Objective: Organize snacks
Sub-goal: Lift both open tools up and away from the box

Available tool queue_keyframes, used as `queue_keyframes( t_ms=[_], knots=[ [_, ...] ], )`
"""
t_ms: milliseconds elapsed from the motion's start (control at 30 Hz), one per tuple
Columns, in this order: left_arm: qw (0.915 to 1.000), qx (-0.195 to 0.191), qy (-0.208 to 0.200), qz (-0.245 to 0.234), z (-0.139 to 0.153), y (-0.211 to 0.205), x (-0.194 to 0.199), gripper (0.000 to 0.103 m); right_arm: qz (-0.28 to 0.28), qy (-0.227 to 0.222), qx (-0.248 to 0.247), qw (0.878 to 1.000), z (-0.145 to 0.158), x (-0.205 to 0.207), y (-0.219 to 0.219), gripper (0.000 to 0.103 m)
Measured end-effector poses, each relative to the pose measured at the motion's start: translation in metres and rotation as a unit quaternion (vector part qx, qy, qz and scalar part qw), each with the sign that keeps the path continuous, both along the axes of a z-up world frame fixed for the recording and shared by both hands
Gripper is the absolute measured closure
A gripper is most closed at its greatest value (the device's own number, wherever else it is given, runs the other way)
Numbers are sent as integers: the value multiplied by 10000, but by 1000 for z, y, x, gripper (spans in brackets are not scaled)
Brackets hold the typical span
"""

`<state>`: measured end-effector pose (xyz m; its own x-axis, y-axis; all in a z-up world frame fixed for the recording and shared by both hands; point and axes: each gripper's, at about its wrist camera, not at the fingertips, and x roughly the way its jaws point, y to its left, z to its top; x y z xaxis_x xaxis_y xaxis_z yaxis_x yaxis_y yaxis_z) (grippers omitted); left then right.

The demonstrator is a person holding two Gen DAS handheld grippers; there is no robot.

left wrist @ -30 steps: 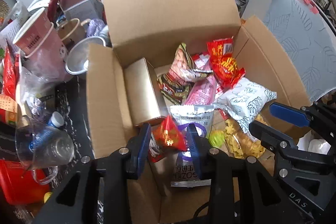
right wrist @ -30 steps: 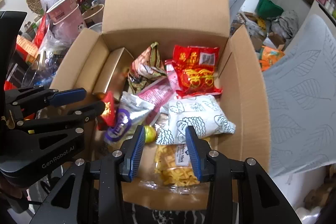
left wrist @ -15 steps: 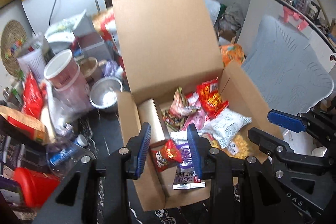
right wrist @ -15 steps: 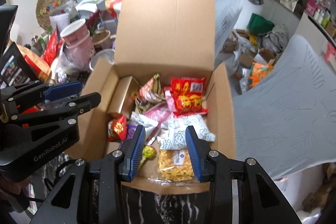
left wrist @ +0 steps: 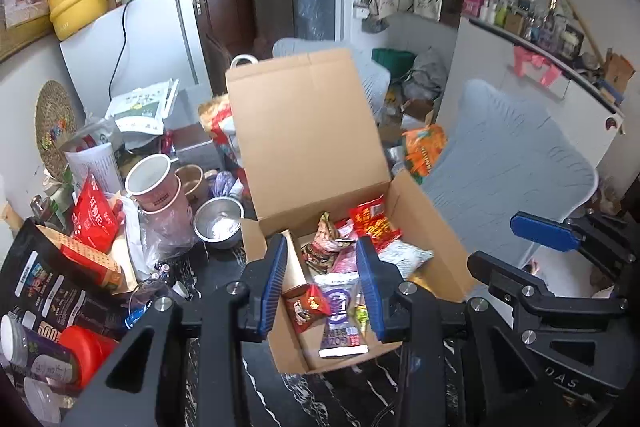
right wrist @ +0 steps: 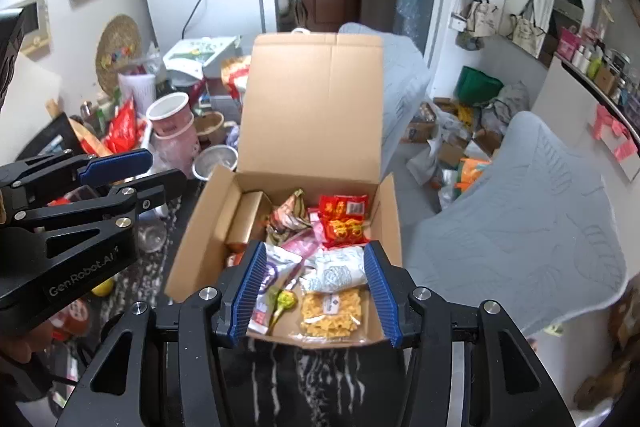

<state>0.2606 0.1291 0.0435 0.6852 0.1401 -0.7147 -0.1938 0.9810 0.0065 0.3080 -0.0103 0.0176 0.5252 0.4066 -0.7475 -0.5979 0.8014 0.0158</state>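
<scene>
Snack packets (right wrist: 343, 225) fill the open cardboard box (right wrist: 390, 223) on the dark worktop (left wrist: 224, 259); lower packets are partly buried. Left gripper (left wrist: 322, 287) hangs above, fingers narrow and empty. Right gripper (right wrist: 314, 293) is opening, empty.

Surface (right wrist: 288, 379): dark, white-veined marble. Directly on it: open cardboard box (right wrist: 312, 99), steel bowl (left wrist: 218, 225) beside box, stacked pink paper cups (left wrist: 154, 187), red snack bag (left wrist: 92, 215), clear bottle (left wrist: 32, 351).
</scene>
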Motion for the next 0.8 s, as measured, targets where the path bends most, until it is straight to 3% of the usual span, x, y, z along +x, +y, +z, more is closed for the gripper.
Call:
queue_keyframes(
  t_ms=[100, 267, 367, 400, 533, 800],
  knots=[
    [9999, -107, -62, -27, 12, -4, -14, 68, -137, -112, 51, 9998, 12, -12, -10, 42],
    [9998, -93, -177, -44, 27, -13, -39, 68, -334, -185, 192, 9991, 26, -34, -29, 42],
    [9998, -83, -206, -27, 31, -18, -52, 68, -472, -208, 268, 9983, 32, -45, -41, 33],
    [9998, -84, -198, -21, 32, -18, -55, 66, -512, -219, 297, 9980, 33, -49, -44, 33],
    [9996, -108, -277, 36, 35, -23, -73, 43, -598, -203, 376, 9973, 36, -64, -57, 33],
    [9990, 135, -432, 16, 42, -35, -106, 37, -667, -64, 448, 9967, 30, -91, -76, 33]
  ],
)
